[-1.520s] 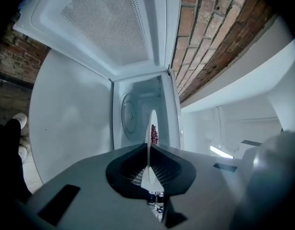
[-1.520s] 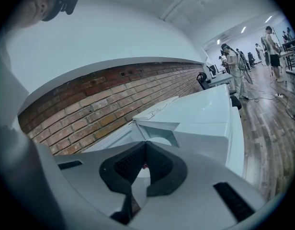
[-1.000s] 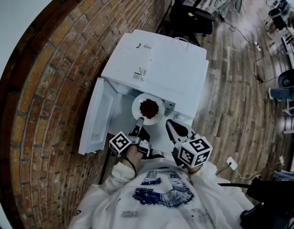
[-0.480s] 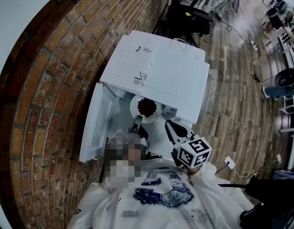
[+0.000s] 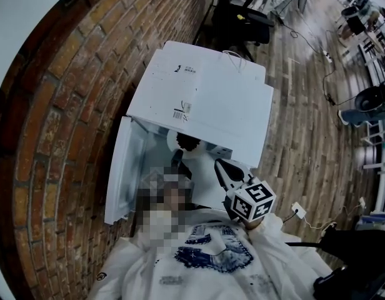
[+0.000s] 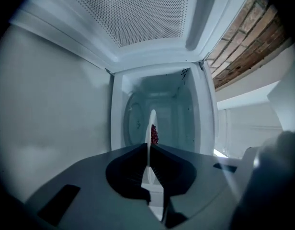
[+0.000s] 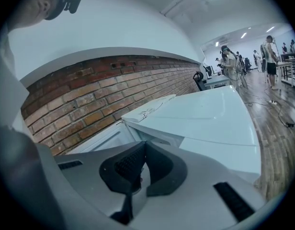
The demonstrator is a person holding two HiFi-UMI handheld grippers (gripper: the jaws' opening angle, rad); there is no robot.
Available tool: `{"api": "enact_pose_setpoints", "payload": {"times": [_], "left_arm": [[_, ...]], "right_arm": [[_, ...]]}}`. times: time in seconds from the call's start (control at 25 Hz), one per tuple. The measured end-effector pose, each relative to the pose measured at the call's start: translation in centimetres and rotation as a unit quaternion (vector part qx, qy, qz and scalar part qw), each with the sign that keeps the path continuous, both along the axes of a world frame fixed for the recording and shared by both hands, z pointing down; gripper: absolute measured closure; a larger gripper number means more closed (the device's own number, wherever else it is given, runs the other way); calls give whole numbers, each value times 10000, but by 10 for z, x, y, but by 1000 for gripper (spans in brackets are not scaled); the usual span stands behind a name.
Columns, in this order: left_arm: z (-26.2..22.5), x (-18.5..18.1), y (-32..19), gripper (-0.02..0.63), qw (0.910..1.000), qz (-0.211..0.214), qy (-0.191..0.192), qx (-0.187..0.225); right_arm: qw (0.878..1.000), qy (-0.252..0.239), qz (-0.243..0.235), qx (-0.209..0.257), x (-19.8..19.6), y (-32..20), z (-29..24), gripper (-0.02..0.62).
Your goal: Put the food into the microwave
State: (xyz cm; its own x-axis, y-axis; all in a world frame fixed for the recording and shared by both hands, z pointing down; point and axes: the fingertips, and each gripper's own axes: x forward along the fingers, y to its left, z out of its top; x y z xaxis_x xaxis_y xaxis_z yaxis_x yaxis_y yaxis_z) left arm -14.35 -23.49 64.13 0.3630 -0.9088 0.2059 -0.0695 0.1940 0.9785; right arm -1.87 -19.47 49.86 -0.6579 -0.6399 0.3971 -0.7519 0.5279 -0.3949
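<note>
A white plate (image 5: 187, 144) of dark red food (image 5: 191, 143) is half hidden under the top of the white microwave (image 5: 205, 99). My left gripper (image 5: 177, 159) is shut on the plate's near rim. In the left gripper view the plate (image 6: 151, 128) stands edge-on between the jaws of the left gripper (image 6: 148, 150), with the red food (image 6: 154, 134) on it, inside the microwave's cavity (image 6: 162, 97). My right gripper (image 5: 222, 167) hangs shut and empty just right of the opening. Its view shows the right gripper (image 7: 141, 150) facing the microwave (image 7: 209, 114).
The microwave door (image 5: 122, 170) hangs open to the left, close to the brick wall (image 5: 61, 105). A black office chair (image 5: 242, 14) stands behind the microwave. Cables (image 5: 333, 74) lie on the wooden floor (image 5: 305, 124). People (image 7: 269, 54) stand far off.
The plate has gone deeper into the microwave, from fully visible in front of the opening to half hidden under the top. My left gripper followed it in. The right gripper shifted slightly.
</note>
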Motion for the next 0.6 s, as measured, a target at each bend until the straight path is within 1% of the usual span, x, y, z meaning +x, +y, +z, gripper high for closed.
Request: {"api": "enact_pose_setpoints", "payload": {"times": [0.6], "left_arm": [[24,0,-30,589,9997,59,-6,-216]], "right_arm": [[9998,118,142,-49,3,-13,2,581]]}}
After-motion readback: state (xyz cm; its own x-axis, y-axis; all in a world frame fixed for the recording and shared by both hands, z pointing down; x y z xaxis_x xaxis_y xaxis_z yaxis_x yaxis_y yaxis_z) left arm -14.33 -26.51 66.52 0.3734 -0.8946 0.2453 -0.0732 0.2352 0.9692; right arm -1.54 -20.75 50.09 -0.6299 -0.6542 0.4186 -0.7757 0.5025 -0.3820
